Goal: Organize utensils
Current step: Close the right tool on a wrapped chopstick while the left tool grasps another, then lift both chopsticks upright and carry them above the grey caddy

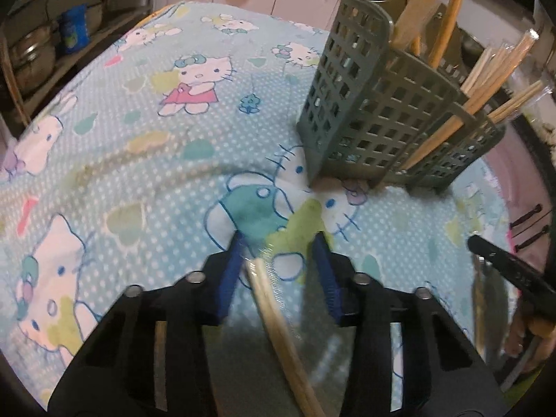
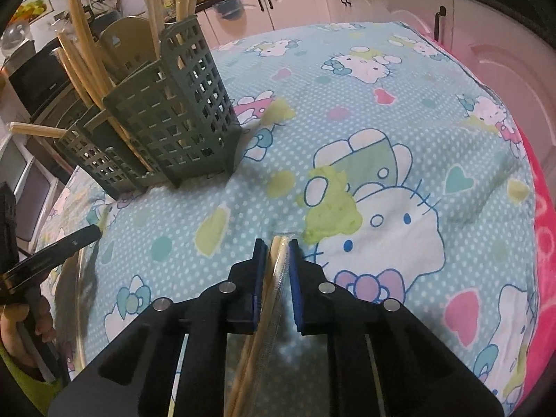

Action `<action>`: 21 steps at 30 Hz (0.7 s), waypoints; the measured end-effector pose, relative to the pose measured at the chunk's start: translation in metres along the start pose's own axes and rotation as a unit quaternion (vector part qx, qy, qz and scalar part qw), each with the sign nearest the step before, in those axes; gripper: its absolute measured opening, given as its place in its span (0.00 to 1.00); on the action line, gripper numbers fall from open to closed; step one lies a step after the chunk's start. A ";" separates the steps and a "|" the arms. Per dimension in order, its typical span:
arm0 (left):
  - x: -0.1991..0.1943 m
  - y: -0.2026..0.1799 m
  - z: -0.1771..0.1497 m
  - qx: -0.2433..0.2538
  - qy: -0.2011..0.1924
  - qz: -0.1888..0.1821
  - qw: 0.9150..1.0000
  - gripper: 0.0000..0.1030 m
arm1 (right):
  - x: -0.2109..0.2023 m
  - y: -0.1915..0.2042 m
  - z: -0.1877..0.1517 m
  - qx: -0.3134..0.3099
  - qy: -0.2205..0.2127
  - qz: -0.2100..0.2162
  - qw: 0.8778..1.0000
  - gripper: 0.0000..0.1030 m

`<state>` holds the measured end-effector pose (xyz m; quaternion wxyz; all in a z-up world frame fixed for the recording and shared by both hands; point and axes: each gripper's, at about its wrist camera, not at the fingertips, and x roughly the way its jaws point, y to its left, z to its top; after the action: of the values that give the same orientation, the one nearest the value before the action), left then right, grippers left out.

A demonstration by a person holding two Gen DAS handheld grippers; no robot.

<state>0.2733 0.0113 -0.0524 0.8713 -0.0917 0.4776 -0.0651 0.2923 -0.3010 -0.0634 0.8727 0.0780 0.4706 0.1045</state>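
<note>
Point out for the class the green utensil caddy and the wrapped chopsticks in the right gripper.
green utensil caddy (image 2: 180, 111): right wrist view, on its tallest compartment's lattice wall.
wrapped chopsticks (image 2: 278, 260): right wrist view, on the tip between the right gripper (image 2: 278, 243) pads.

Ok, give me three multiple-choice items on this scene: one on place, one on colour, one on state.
1. Where does the holder stand?
A. on the cloth
B. on a shelf
C. in a drawer

2. What colour is the holder?
A. pink
B. grey-green
C. white

3. How is the right gripper?
A. open, empty
B. out of view
C. shut on chopsticks

Key:
1 A, its base rests on the patterned cloth.
2 B, its lattice walls are grey-green.
3 C, both fingers press the chopsticks' sides.
</note>
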 end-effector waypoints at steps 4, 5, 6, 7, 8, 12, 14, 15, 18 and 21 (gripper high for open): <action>0.000 0.006 0.003 -0.001 0.001 0.006 1.000 0.12 | -0.006 0.004 0.001 -0.006 -0.009 0.006 1.000 0.07; -0.001 0.008 0.003 -0.004 0.001 0.004 1.000 0.09 | -0.008 0.005 0.000 -0.007 -0.012 0.009 1.000 0.07; -0.001 0.009 0.002 -0.005 0.000 0.002 1.000 0.08 | -0.010 0.006 0.000 -0.007 -0.014 0.010 1.000 0.07; -0.002 0.010 0.003 -0.006 -0.001 0.000 1.000 0.05 | -0.012 0.007 0.000 -0.007 -0.016 0.012 1.000 0.07; -0.003 0.011 0.004 -0.007 -0.002 -0.003 1.000 0.02 | -0.015 0.008 0.000 -0.007 -0.019 0.013 1.000 0.07; -0.025 0.008 0.001 -0.011 -0.025 -0.028 0.999 0.01 | -0.031 0.013 -0.001 -0.011 -0.038 0.023 0.999 0.06; -0.038 0.002 0.001 -0.009 -0.038 -0.044 0.998 0.01 | -0.043 0.017 0.000 -0.016 -0.050 0.028 0.998 0.06; -0.044 -0.002 0.001 -0.005 -0.045 -0.048 0.998 0.01 | -0.046 0.018 0.000 -0.017 -0.054 0.030 0.998 0.06; -0.068 -0.014 0.004 0.006 -0.070 -0.067 0.995 0.01 | -0.064 0.026 0.001 -0.025 -0.073 0.042 0.996 0.06; -0.093 -0.027 0.007 0.018 -0.095 -0.081 0.992 0.01 | -0.082 0.033 0.003 -0.035 -0.094 0.052 0.994 0.06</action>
<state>0.2289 0.0046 0.0333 0.9062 -0.1204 0.3822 -0.1348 0.2472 -0.2897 0.0118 0.9087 0.0817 0.3775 0.1586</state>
